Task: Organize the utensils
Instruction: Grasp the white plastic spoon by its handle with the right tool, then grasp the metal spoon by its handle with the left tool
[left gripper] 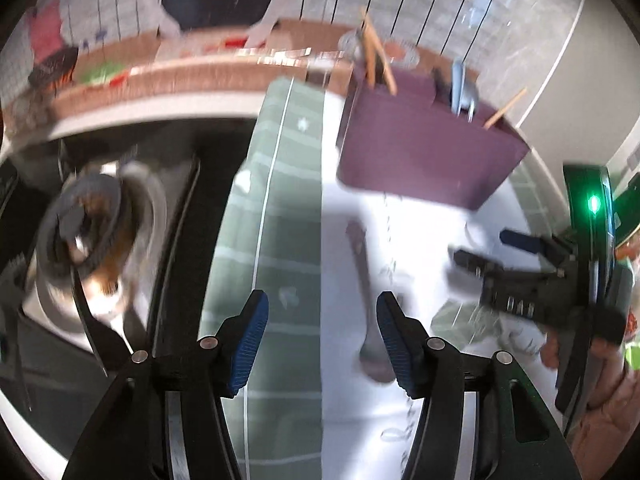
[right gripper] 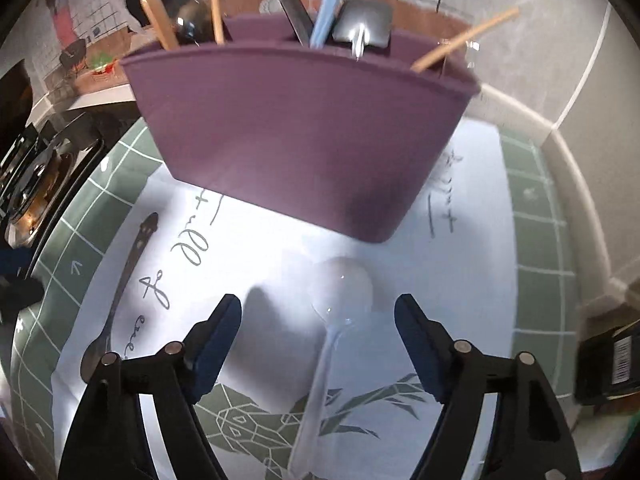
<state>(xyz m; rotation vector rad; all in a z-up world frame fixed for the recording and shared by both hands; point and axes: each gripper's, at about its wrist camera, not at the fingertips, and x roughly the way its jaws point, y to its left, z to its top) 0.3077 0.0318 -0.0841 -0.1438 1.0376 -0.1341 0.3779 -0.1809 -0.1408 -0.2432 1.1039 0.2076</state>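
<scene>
A purple utensil holder (right gripper: 304, 136) stands on a white printed mat (right gripper: 460, 292) and holds wooden sticks, a blue utensil (right gripper: 326, 12) and a metal spoon (right gripper: 362, 26). It also shows in the left wrist view (left gripper: 424, 152). A clear plastic spoon (right gripper: 340, 296) lies on the mat between the open fingers of my right gripper (right gripper: 318, 316). A dark metal spoon (right gripper: 120, 292) lies at the left; it shows blurred in the left wrist view (left gripper: 366, 296). My left gripper (left gripper: 322, 312) is open and empty above the mat, just left of that spoon. The right gripper also shows there (left gripper: 484, 250).
A green grid cutting mat (right gripper: 532, 240) lies under the white mat. A stove burner (left gripper: 84, 236) and black hob sit at the left. A brown counter ledge (left gripper: 192, 76) and tiled wall run behind. A dark box (right gripper: 612, 364) sits at the right.
</scene>
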